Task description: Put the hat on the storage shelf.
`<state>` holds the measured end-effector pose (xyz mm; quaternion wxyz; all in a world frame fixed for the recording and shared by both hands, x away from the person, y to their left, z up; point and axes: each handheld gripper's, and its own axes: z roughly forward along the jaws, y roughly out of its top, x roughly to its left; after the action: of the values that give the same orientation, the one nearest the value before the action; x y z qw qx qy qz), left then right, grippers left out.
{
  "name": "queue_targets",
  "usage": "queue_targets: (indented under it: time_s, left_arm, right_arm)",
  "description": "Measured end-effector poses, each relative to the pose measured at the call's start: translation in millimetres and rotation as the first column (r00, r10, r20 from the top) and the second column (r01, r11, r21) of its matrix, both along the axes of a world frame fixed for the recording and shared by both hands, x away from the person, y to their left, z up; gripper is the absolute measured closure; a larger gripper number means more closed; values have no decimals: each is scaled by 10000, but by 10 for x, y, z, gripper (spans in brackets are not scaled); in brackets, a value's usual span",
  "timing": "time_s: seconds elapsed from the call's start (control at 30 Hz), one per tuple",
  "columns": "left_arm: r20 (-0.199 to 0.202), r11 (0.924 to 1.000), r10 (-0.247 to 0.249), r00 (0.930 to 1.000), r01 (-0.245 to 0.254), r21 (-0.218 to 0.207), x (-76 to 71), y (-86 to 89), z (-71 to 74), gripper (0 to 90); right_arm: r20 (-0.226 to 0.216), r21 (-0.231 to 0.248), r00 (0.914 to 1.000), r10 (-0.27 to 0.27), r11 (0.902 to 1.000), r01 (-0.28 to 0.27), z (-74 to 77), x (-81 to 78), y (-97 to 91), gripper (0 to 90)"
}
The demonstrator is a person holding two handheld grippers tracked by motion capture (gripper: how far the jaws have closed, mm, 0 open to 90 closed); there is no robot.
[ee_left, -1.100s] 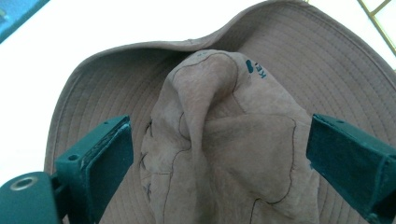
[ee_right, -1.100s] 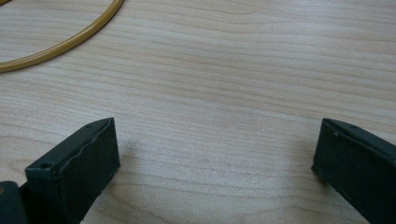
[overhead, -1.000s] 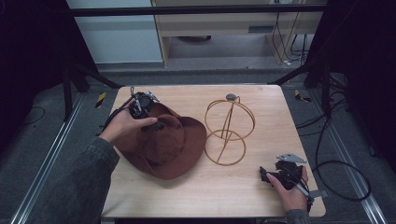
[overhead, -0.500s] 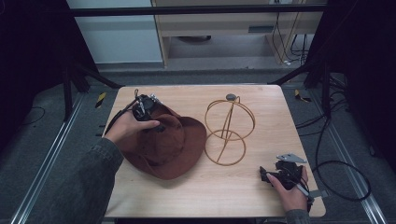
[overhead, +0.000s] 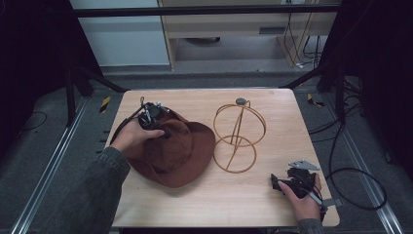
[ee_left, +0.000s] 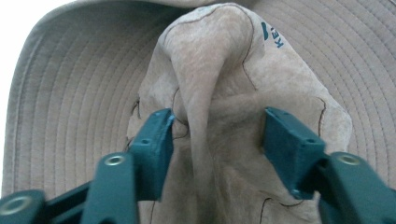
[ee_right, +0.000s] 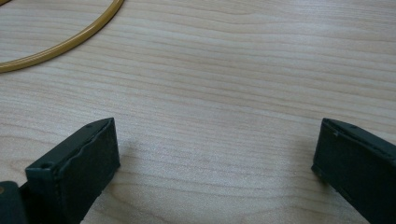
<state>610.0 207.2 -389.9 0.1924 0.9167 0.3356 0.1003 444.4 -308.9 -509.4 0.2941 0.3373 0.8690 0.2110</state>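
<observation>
A brown wide-brimmed hat (overhead: pixel 178 156) lies on the left half of the wooden table (overhead: pixel 195 204). My left gripper (overhead: pixel 155 119) is at the far-left side of its crown. In the left gripper view the crown (ee_left: pixel 224 60) sits between the two jaws, pinched into a raised fold, and the left gripper (ee_left: pixel 217 135) is shut on it. A golden wire hat stand (overhead: pixel 238 139) stands upright just to the right of the hat. My right gripper (overhead: pixel 282 184) rests low on the table's front right corner, open, with only bare wood between its jaws (ee_right: pixel 215 154).
In the right gripper view part of the stand's base ring (ee_right: pixel 60 44) curves across the upper left. Cables (overhead: pixel 341 170) trail off the table's right edge. Metal rails (overhead: pixel 44 180) run along the floor on both sides.
The left hand and its gripper have shifted slightly nearer and to the right onto the hat's crown. The hat, the stand and the right gripper have stayed put.
</observation>
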Motion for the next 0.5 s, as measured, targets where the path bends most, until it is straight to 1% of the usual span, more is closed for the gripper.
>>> queue_targets:
  time_s: [0.03, 0.1, 0.17, 0.2, 0.23, 0.27, 0.33, 0.5]
  left_arm:
    - [0, 10000, 0, 10000, 0, 0, 0, 0, 0, 482]
    - [-102, 9998, 89, 9999, -91, -193, 2, 19, -16, 538]
    - [-109, 9997, 91, 9999, -93, -219, 2, 23, -19, 591]
    - [-99, 9995, 114, 9999, -117, -287, 4, 28, -20, 591]
    - [-82, 9993, 151, 9999, -154, -344, 4, 32, -16, 630]
    - [-8, 9994, 140, 9999, -140, -323, 7, 38, -6, 660]
    - [19, 9992, 180, 9998, -179, -361, 7, 48, 9, 735]
    - [20, 9992, 169, 9999, -168, -365, -2, 66, 33, 838]
  right_arm:
    - [2, -4, 10000, 5, 10000, -5, 0, 0, 0, 5]
    - [1, -5, 10000, 2, 10000, -2, 0, 0, 0, 5]
    - [1, -4, 10000, 4, 10000, -4, 0, 1, 0, 5]
    - [0, -2, 10000, 4, 10000, -4, 0, 0, 0, 5]
    - [1, -2, 10000, 4, 10000, -4, 0, 0, 0, 5]
    - [1, -3, 10000, 3, 10000, -3, 0, 1, 0, 5]
    - [3, -6, 10000, 7, 10000, -7, 0, 1, -1, 5]
    - [4, -6, 10000, 5, 10000, -5, 0, 1, 0, 5]
